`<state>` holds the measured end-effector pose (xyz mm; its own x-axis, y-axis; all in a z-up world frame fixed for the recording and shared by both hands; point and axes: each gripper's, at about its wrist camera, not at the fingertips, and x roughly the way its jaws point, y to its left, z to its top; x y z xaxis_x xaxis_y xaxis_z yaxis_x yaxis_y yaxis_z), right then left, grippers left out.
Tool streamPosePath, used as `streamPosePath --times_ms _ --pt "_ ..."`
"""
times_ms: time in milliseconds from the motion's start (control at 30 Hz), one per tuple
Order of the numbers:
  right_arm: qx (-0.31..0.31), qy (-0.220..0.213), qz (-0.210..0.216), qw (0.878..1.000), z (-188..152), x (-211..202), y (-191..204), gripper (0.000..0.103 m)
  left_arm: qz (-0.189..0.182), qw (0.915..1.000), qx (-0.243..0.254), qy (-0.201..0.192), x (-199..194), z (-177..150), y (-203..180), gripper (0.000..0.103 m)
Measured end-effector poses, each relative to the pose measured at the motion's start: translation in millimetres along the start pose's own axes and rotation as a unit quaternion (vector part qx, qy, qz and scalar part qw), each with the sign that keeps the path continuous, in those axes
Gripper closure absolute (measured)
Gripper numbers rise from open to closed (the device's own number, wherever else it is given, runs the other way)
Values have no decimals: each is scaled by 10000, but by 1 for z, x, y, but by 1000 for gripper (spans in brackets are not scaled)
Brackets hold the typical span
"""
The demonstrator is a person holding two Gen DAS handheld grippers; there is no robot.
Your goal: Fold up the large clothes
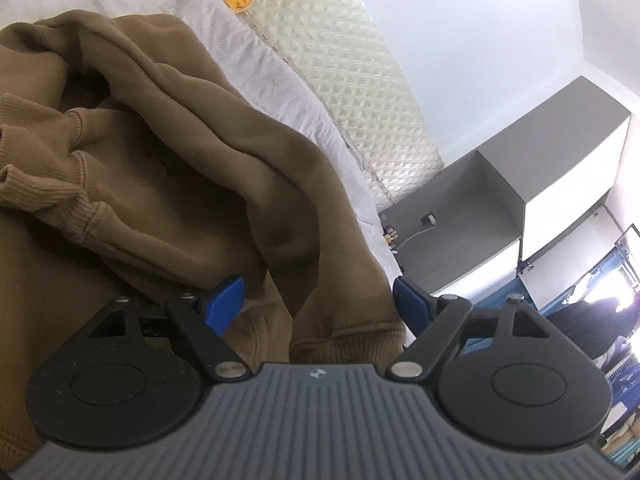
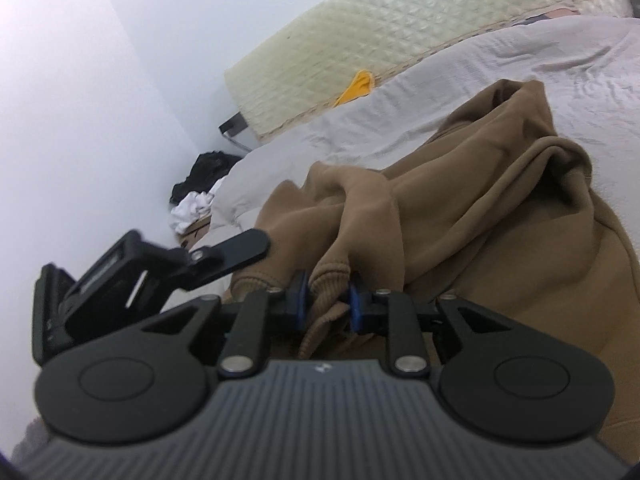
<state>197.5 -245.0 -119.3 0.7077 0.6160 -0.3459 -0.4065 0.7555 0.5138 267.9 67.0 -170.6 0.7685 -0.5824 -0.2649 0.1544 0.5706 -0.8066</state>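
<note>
A brown hoodie lies crumpled on a white bed sheet. My left gripper is open, its blue pads wide apart around a bunched fold and ribbed hem of the hoodie. In the right wrist view the hoodie spreads ahead on the sheet. My right gripper is shut on a ribbed cuff or hem of the hoodie, pinched between the blue pads. The left gripper's black body shows at the left.
A cream quilted mattress stands against the wall beside the bed. A yellow cloth lies between mattress and sheet. Black and white clothes lie on the floor by the wall. A grey cabinet stands beyond the bed.
</note>
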Motion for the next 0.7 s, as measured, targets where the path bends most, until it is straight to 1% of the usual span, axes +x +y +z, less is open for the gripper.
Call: streamPosePath --times_ms 33,67,100,133,200,233,300,367,400,467,567,633,700 --pt "-23 58 29 10000 0 1 1 79 42 10000 4 -12 1 0 1 19" --pt "-60 107 44 9999 0 3 2 79 85 10000 2 -26 1 0 2 21" --pt "-93 139 25 9999 0 4 2 79 100 9999 -5 -25 4 0 3 26" --pt "-127 189 -7 9997 -1 6 3 79 107 9999 -3 -9 4 0 3 29" --pt "-149 259 -40 9995 -2 8 3 79 138 9999 76 17 5 -1 1 43" --pt "-163 282 -64 9994 -3 9 3 79 148 9998 163 15 5 -1 -1 47" --pt "-163 319 -136 9993 -3 11 2 79 267 9991 319 -31 4 -3 -6 71" --pt "-83 353 -209 9991 -3 11 -1 79 422 9980 471 -32 4 -5 -11 81" --pt "-32 347 -224 9991 -3 11 -2 79 468 9977 480 -39 4 -5 -12 84" --pt "105 319 -258 9991 -2 9 -7 79 552 9974 460 -40 4 -7 -10 87" --pt "408 179 -336 9984 0 4 -17 79 666 9968 452 -12 5 -6 -10 90" --pt "639 41 -409 9971 2 -1 -23 79 661 9967 465 90 7 -8 -11 91" --pt "832 -123 -606 9946 2 -9 -28 79 689 9958 573 207 10 -13 -13 91"
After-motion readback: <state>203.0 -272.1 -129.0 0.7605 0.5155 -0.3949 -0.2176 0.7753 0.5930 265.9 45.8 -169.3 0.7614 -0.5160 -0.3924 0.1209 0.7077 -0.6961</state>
